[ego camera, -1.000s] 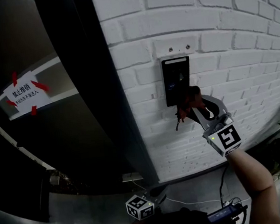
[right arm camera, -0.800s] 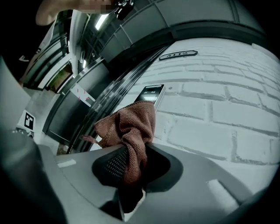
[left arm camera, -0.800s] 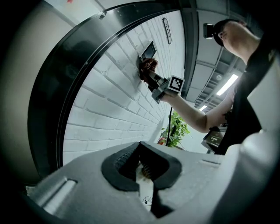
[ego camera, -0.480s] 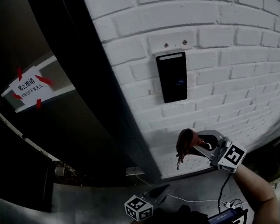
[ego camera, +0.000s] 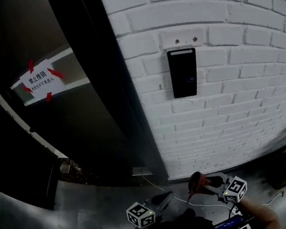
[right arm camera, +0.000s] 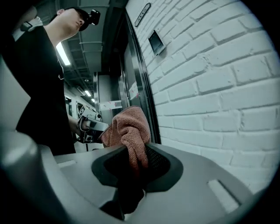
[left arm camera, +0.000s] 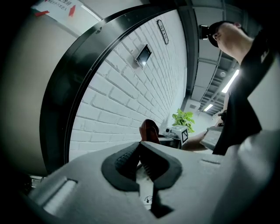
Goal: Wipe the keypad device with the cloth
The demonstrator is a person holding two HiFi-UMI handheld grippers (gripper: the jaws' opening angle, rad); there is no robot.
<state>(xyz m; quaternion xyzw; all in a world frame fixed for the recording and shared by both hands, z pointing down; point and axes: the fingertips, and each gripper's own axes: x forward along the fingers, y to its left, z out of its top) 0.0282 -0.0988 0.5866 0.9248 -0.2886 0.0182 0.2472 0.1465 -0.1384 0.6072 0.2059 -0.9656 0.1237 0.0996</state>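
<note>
The right gripper [ego camera: 206, 185] with the cloth [ego camera: 195, 181] has dropped off the keypad device [ego camera: 183, 73] to well below it.

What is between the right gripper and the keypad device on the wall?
Only bare white brick wall, as the head view shows; the right gripper, shut on the cloth, hangs far below the keypad device.

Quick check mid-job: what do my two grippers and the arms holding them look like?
The left gripper and right gripper both have pale grey bodies with black ribbed jaw pads forming a V. Each carries a white marker cube printed with black squares and showing a small green light. The person wears a black top; the right forearm is uncovered.
</note>
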